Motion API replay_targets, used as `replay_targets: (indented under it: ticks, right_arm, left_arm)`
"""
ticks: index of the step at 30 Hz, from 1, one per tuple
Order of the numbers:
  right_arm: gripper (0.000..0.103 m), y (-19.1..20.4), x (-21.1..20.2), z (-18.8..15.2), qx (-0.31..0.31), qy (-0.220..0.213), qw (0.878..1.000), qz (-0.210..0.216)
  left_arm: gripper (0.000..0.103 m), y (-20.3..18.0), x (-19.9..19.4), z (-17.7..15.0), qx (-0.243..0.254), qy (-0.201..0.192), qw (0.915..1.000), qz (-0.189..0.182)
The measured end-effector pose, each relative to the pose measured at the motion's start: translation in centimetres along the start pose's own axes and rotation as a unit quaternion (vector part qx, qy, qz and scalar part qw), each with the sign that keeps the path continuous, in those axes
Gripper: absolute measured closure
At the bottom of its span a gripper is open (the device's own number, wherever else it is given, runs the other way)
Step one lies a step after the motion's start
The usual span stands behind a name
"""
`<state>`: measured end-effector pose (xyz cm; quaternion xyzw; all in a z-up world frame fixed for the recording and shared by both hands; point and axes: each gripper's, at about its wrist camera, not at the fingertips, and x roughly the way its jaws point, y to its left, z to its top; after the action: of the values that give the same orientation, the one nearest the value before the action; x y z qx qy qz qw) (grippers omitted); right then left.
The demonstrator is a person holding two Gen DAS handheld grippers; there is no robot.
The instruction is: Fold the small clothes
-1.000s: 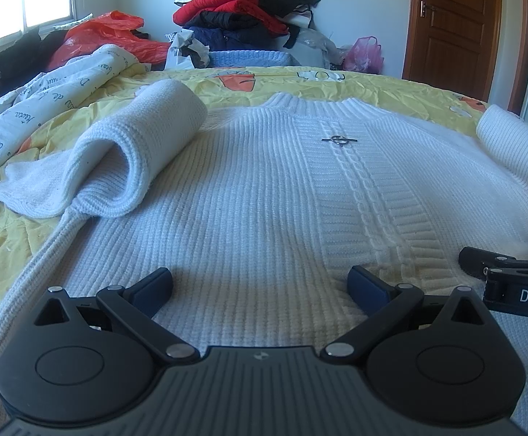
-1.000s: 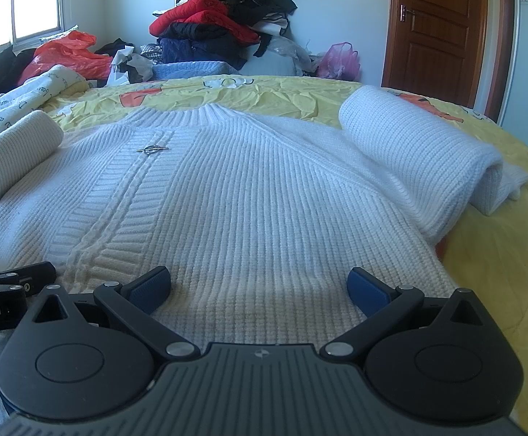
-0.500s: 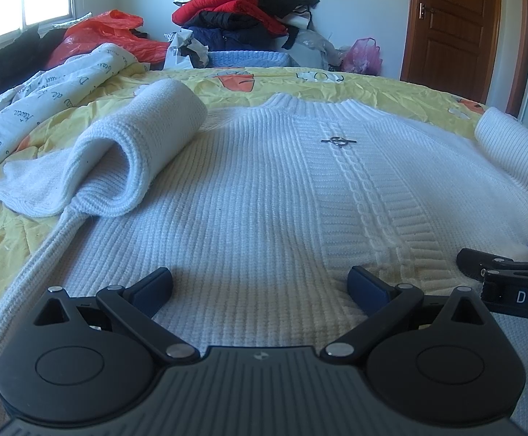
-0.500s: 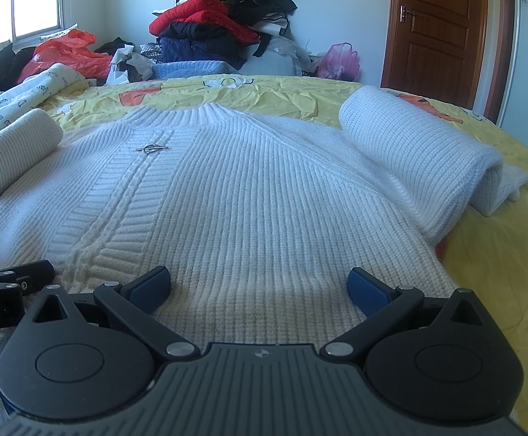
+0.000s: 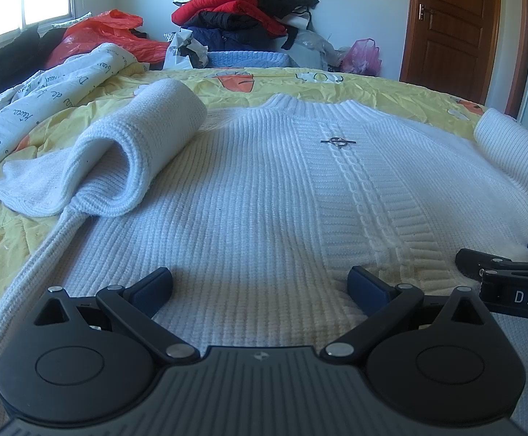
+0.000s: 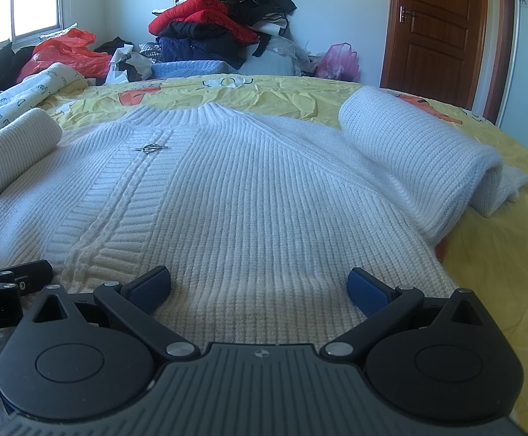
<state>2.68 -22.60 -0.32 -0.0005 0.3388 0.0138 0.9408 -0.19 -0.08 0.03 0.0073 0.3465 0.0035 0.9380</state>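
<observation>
A white ribbed knit sweater (image 5: 264, 196) lies flat, front up, on a yellow bedspread (image 5: 293, 81), collar away from me. It also fills the right wrist view (image 6: 249, 196). A small metal clasp (image 5: 337, 141) sits below the collar. Its left sleeve (image 5: 144, 145) and right sleeve (image 6: 409, 145) are folded back in loose rolls at the sides. My left gripper (image 5: 260, 285) is open, low over the hem on the left half. My right gripper (image 6: 258, 285) is open over the hem on the right half. Each shows at the edge of the other's view.
A pile of red, black and blue clothes (image 5: 242, 11) stands at the far wall. A white printed quilt (image 5: 46, 98) and a red plastic bag (image 5: 100, 34) lie at the left. A brown door (image 5: 453, 29) is at the right. The bed edge (image 6: 525, 189) drops off right.
Almost nothing: both views have shifted very slightly, and the sweater and sleeves lie as before. Both grippers stay open.
</observation>
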Motion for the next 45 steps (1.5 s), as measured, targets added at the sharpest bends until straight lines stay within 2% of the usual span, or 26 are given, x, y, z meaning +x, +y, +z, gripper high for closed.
replay_targets:
  ticks: [28,38,42,45]
  right_arm:
    - [0.000,0.1,-0.1,0.0,0.000,0.000,1.000,0.000]
    - [0.000,0.0,0.0,0.1,0.000,0.002,1.000,0.003]
    - [0.000,-1.4,-0.6,0.9,-0.004,0.001,1.000,0.020]
    - [0.000,-4.1,-1.7,1.8,0.015,-0.030,0.999,0.017]
  left_arm:
    - [0.000,0.1,0.0,0.0,-0.001,-0.001,1.0000,-0.001]
    - [0.000,-0.2,-0.3,0.0,0.000,-0.004,0.9999,0.011]
    - [0.000,-0.2,-0.3,0.0,0.000,-0.004,0.9999,0.010]
    - [0.000,-0.3,-0.3,0.0,0.001,-0.005,0.9999,0.012]
